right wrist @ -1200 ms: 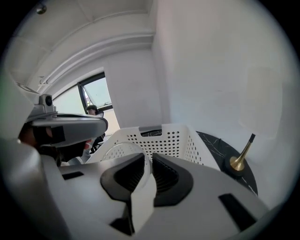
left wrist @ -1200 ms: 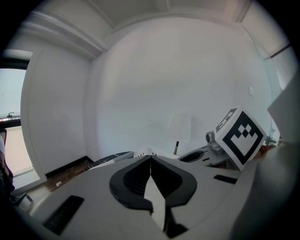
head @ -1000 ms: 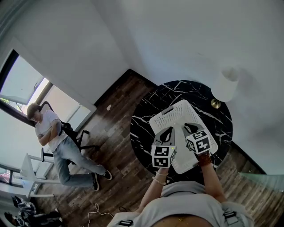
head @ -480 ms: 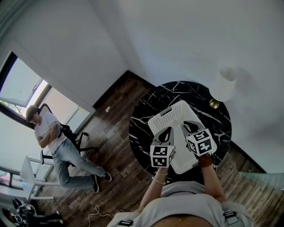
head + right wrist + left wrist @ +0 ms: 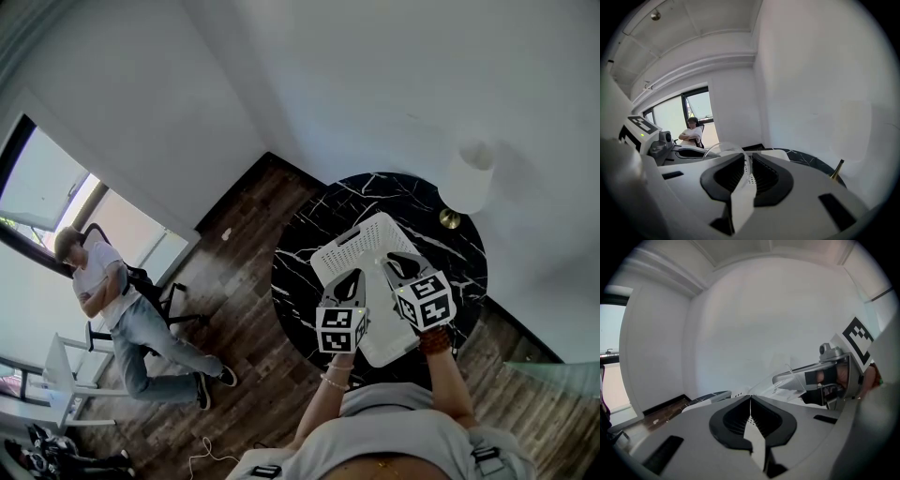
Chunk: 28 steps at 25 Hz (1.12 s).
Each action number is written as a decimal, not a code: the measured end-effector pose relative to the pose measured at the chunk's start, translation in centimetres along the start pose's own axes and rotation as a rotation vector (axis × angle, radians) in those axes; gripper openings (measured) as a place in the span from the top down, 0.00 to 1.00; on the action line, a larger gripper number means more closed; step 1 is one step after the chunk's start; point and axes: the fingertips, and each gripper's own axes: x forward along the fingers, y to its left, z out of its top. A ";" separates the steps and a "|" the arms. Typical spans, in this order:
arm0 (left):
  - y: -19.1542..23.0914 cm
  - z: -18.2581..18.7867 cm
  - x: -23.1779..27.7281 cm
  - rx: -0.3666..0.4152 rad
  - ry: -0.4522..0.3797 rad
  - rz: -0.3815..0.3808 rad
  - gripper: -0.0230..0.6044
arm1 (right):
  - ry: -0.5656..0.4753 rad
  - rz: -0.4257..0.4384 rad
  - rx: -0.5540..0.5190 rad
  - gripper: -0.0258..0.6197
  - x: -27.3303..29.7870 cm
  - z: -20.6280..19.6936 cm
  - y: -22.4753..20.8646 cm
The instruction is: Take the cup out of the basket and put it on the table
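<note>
Working over the black marble table (image 5: 305, 253), with the white basket (image 5: 361, 239) sitting near its middle. Holding both grippers above the basket's near half. Left gripper (image 5: 353, 277) over the basket's left side, jaws pressed together on nothing. Right gripper (image 5: 395, 262) over the basket's right side, jaws pinching the rim wall of the clear cup (image 5: 723, 151). Hanging the cup apparently upright over the basket, its body reaching toward the left gripper. Judging the bare tabletop past the basket's right edge as the handier landing, being on the right gripper's own side.
</note>
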 end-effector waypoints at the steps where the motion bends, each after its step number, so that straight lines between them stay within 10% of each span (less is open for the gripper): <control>1: -0.1 0.0 0.0 -0.001 0.000 -0.001 0.96 | -0.005 -0.001 -0.002 0.87 -0.2 0.1 0.0; 28: -0.8 -0.1 -0.6 -0.011 -0.001 -0.018 0.96 | -0.071 -0.006 -0.041 0.87 -3.0 2.7 0.5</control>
